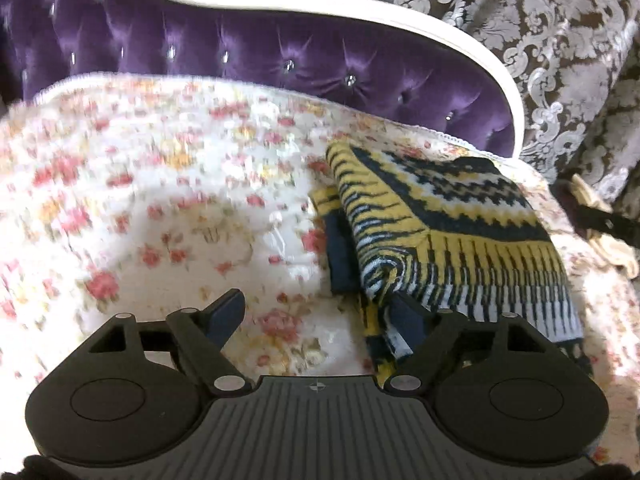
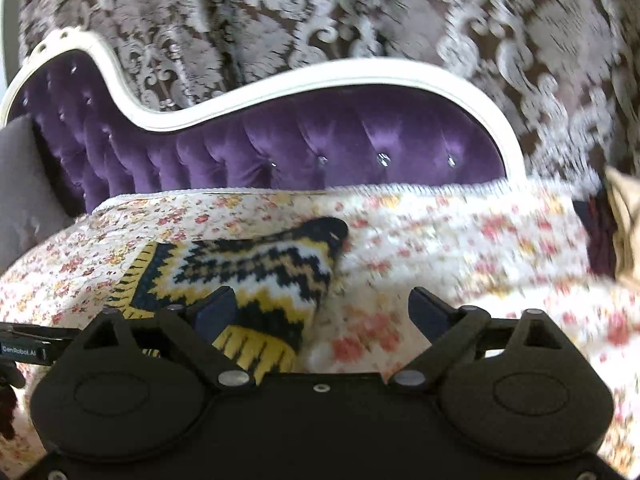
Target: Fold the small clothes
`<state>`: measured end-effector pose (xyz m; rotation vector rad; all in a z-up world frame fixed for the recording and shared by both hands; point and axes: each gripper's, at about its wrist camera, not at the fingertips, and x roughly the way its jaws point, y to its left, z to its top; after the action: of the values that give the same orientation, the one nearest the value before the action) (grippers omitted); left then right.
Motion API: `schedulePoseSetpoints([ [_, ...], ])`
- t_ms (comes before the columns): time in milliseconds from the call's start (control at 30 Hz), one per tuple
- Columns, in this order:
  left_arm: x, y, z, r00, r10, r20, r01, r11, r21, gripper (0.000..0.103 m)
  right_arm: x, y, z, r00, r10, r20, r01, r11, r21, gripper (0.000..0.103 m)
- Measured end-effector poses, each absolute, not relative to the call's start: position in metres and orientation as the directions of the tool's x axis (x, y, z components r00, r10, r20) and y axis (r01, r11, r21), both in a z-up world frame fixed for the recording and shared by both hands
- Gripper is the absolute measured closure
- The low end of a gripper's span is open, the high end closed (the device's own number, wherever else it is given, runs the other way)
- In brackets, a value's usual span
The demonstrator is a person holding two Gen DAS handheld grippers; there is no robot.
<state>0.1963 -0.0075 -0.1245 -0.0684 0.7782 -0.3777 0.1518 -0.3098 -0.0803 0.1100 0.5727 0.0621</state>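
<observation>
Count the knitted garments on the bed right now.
1: a yellow, navy and white patterned knit garment, folded on the floral bedspread, before the purple tufted headboard. Others may be out of view.

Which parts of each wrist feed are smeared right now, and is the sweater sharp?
Left wrist: floral blanket smeared, sweater fairly sharp. Right wrist: curtain and the blanket's right side streaked, sweater readable; fisheye bends the sofa back in both.

The folded sweater [image 1: 448, 224] lies on my bedspread [image 1: 160, 200]. The headboard [image 1: 240, 56] stands behind it, the curtain [image 1: 560, 40] behind that.
</observation>
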Motion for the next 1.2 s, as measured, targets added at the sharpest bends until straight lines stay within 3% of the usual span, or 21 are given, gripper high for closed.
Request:
schedulePoseSetpoints([
  [33,0.195,-0.012,-0.119,0.664,-0.341,-0.666,0.313,0.935,-0.167,0.024,0.154,-0.305,-0.079,0.845,0.079,-0.529,-0.034,0.995,0.095,0.029],
  [167,0.183,-0.017,-0.090,0.749,-0.289,-0.596,0.269,0.955,-0.124,0.025,0.164,-0.289,-0.080,0.842,0.044,-0.538,-0.051,0.999,0.002,0.049],
  [233,0.182,-0.020,-0.074,0.791,-0.282,-0.543,0.264,0.958,-0.113,0.025,0.170,-0.283,-0.083,0.833,0.044,-0.552,-0.067,0.998,-0.022,0.070],
  [333,0.195,-0.037,-0.064,0.813,-0.285,-0.507,0.301,0.952,-0.052,0.025,0.176,-0.276,-0.090,0.827,0.058,-0.559,-0.083,0.996,-0.020,0.077],
  [433,0.217,-0.060,-0.077,0.784,-0.304,-0.541,0.349,0.937,-0.021,0.025,0.186,-0.269,-0.104,0.805,0.064,-0.589,-0.093,0.995,-0.019,0.078],
  [533,0.233,-0.079,-0.111,0.735,-0.252,-0.629,0.365,0.929,0.055,0.025,0.195,-0.261,-0.121,0.770,0.040,-0.637,-0.091,0.995,-0.048,0.077],
  [600,0.235,-0.083,-0.132,0.735,-0.220,-0.641,0.361,0.927,0.097,0.023,0.195,-0.259,-0.127,0.777,0.033,-0.629,-0.090,0.994,-0.058,0.077],
  [733,0.234,-0.073,-0.134,0.735,-0.226,-0.640,0.311,0.950,0.020,0.020,0.196,-0.259,-0.127,0.775,0.035,-0.631,-0.092,0.994,-0.057,0.076],
  [900,0.221,-0.062,-0.111,0.745,-0.234,-0.625,0.262,0.964,-0.049,0.026,0.191,-0.267,-0.120,0.786,0.073,-0.614,-0.097,0.995,-0.007,0.071],
  [967,0.204,-0.058,-0.099,0.760,-0.234,-0.606,0.258,0.965,-0.048,0.026,0.181,-0.272,-0.108,0.799,0.087,-0.596,-0.083,0.996,0.034,0.061],
  [1033,0.188,-0.056,-0.086,0.769,-0.241,-0.592,0.256,0.965,-0.061,0.026,0.166,-0.274,-0.094,0.814,0.107,-0.571,-0.081,0.994,0.072,0.030],
  [1067,0.181,-0.056,-0.080,0.772,-0.242,-0.588,0.251,0.966,-0.069,0.026,0.157,-0.273,-0.088,0.819,0.116,-0.561,-0.082,0.993,0.085,0.025],
  [1200,0.139,-0.060,-0.059,0.797,-0.208,-0.567,0.218,0.975,-0.052,0.025,0.121,-0.267,-0.065,0.837,0.114,-0.534,-0.061,0.991,0.115,0.022],
])
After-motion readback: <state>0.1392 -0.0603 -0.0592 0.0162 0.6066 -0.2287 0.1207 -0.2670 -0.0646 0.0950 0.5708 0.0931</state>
